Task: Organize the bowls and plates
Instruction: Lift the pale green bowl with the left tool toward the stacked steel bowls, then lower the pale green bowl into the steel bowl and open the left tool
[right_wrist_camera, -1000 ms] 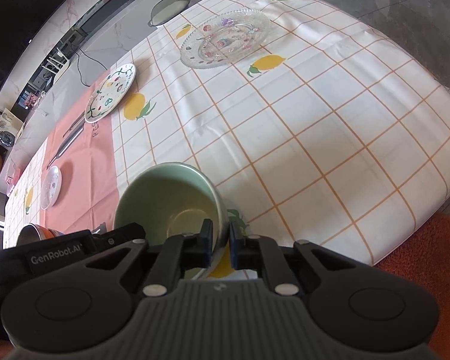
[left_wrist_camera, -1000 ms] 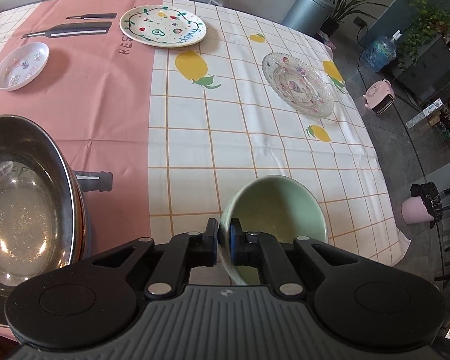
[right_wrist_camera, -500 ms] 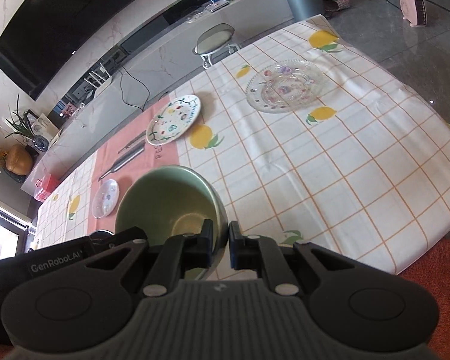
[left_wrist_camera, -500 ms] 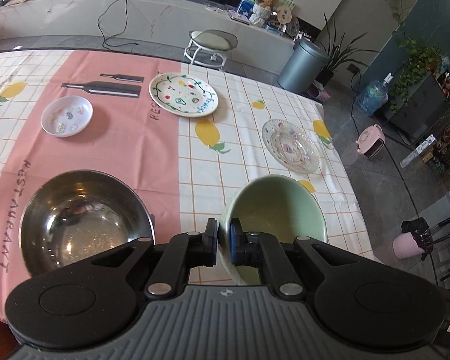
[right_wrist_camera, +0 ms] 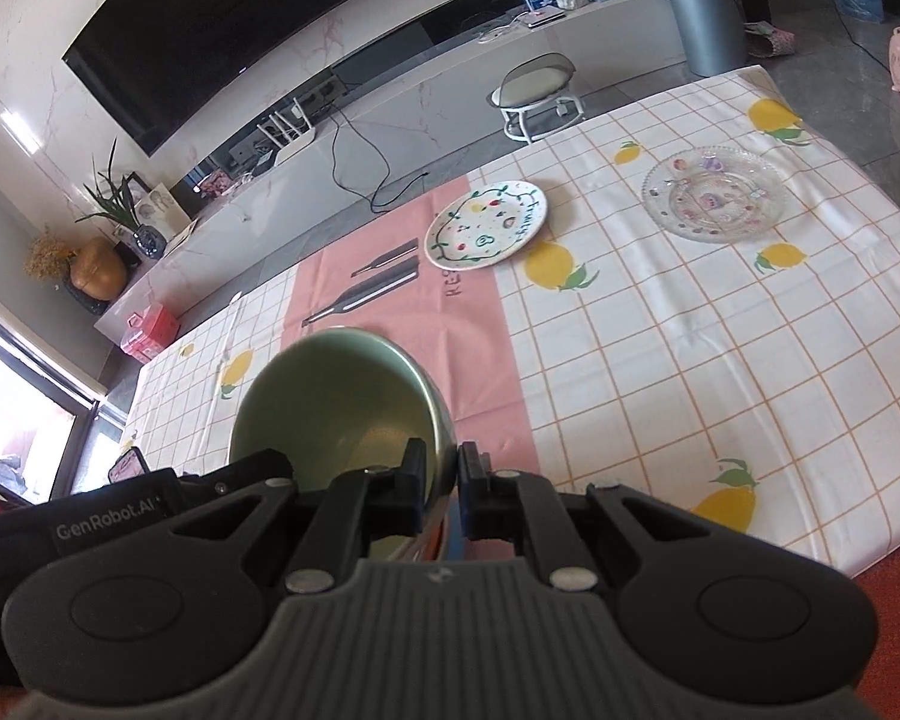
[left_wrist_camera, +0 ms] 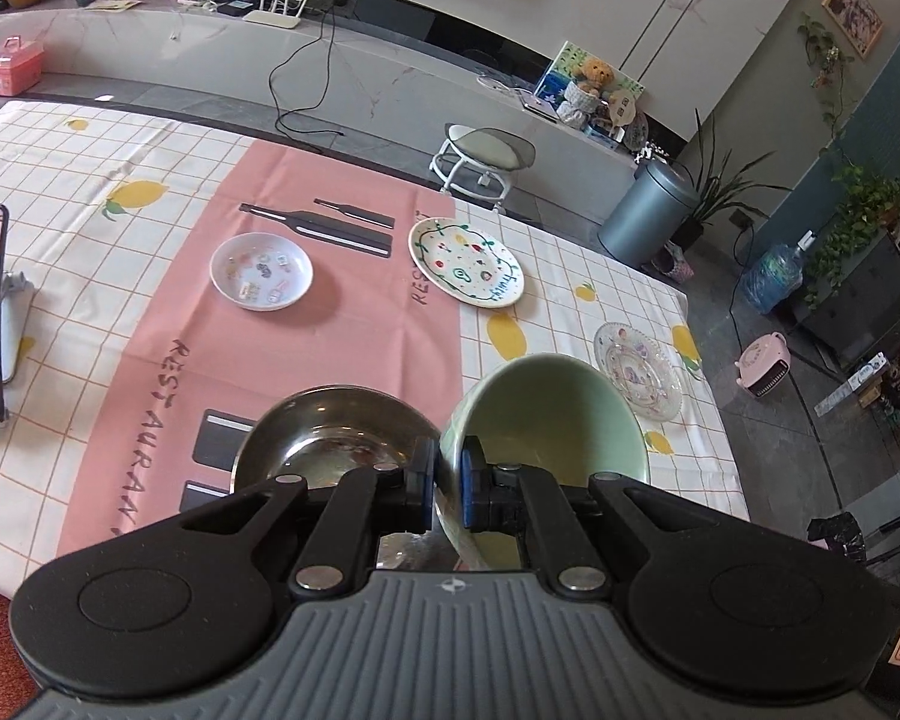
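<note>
left wrist view: 2 bowls (left_wrist_camera: pixel 549 414), 3 plates (left_wrist_camera: pixel 261 271) on table.

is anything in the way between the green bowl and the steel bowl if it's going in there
Nothing visible. The green bowl, pinched at its rim by the left gripper and right gripper, hangs right beside the empty steel bowl.

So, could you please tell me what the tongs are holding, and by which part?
Both tongs, left and right, pinch the green bowl by its rim, on opposite sides.
</note>
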Demonstrator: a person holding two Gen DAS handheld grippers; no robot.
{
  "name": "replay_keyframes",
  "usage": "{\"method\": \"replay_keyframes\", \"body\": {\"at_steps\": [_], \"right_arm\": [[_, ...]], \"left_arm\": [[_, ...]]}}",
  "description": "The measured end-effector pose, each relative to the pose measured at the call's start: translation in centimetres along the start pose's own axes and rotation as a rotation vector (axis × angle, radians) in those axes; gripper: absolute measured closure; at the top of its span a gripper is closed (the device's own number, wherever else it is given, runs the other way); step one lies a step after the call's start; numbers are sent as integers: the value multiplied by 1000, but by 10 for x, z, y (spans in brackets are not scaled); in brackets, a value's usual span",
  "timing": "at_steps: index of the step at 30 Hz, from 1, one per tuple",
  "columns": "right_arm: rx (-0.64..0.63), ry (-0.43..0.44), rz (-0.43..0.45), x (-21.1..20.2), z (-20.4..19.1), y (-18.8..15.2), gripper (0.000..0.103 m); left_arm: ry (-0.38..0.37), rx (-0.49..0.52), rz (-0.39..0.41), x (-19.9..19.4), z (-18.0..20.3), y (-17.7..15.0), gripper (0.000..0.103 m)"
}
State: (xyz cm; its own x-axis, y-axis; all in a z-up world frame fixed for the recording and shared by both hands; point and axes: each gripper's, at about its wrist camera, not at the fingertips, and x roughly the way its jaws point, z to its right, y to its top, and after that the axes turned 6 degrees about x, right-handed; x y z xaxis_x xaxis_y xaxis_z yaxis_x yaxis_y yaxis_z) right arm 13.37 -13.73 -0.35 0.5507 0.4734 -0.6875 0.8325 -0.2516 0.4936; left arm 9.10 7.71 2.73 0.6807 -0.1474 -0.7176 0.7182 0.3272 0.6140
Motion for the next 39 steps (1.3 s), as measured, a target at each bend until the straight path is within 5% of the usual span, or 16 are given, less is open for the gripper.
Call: {"method": "replay_keyframes", "body": {"at_steps": [17, 39], "right_arm": [[-57, -2, -177, 69, -25, -24, 95], [-162, -68, -154, 86, -30, -30, 98]], "left_arm": [[90, -59, -98, 17, -55, -22, 94], [188, 92, -136, 30, -35, -28, 91]]}}
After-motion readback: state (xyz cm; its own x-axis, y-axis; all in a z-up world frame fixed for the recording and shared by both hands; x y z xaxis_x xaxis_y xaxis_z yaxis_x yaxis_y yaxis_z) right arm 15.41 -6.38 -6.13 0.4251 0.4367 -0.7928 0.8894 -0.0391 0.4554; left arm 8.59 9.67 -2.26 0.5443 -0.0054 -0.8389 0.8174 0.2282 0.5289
